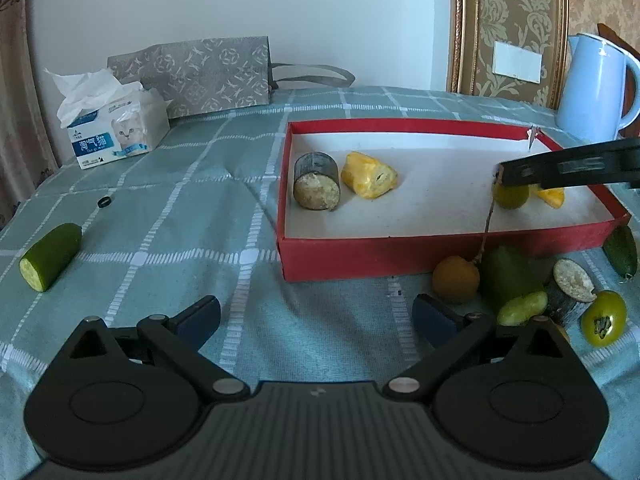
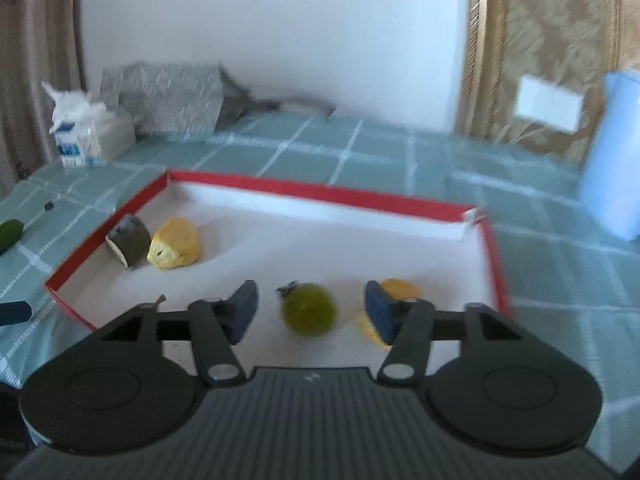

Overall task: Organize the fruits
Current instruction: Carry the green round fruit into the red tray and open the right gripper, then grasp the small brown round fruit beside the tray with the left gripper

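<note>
A red box [image 1: 400, 258] with a white floor holds a dark cylinder piece [image 1: 316, 186], a yellow fruit piece [image 1: 370, 176], a green round fruit [image 1: 510, 196] and another yellow piece [image 1: 554, 197]. My right gripper [image 2: 310, 312] is open inside the box; the green fruit [image 2: 308, 310] lies between its pads, apart from both. My left gripper [image 1: 316, 312] is open and empty over the cloth in front of the box. Loose fruits lie in front of the box's right end: an orange ball [image 1: 455, 279], green pieces [image 1: 506, 276] and a green tomato [image 1: 604, 318].
A green cucumber piece [image 1: 50, 256] lies at the far left on the checked cloth. A tissue box [image 1: 114, 128] and grey bag [image 1: 200, 76] stand at the back left. A pale blue kettle [image 1: 596, 88] stands at the back right.
</note>
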### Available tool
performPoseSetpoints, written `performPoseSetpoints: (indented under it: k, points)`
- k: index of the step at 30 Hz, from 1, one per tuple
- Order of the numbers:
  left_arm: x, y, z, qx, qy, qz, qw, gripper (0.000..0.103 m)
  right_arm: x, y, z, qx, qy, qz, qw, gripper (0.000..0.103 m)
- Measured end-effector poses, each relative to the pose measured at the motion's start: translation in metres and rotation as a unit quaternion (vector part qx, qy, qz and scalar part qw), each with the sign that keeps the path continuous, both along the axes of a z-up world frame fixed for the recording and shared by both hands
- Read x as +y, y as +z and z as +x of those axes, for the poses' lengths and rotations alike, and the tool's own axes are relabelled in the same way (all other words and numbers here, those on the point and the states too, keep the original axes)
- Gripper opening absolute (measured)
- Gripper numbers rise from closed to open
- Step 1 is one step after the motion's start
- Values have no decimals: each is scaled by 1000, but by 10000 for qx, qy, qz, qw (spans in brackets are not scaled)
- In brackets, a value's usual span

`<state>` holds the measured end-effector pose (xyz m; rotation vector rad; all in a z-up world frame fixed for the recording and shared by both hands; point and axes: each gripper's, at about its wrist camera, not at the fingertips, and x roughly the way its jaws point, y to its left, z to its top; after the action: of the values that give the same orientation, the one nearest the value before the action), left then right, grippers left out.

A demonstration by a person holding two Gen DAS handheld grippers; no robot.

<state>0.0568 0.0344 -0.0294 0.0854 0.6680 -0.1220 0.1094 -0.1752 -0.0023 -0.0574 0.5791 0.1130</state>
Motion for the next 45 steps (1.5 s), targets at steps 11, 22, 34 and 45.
performPoseSetpoints:
  k: [11, 22, 34, 45]
  points:
    - [-9, 11, -42, -390, -859, -456, 9945, 103, -65, -4, -90, -915, -793, 778, 9896, 82]
    - [-44, 3, -55, -338, -1249, -220, 9914, 103, -87, -10, -95, -899, -2003, 343, 9750, 103]
    - [-72, -3, -49, -281, -1219, 333, 9916, 103, -102, -26, -102, -454, -1992, 513, 9776, 103]
    - [-74, -3, -48, -322, -1215, 276, 9917, 88, -91, -30, -96, -304, -1864, 261, 9817, 103]
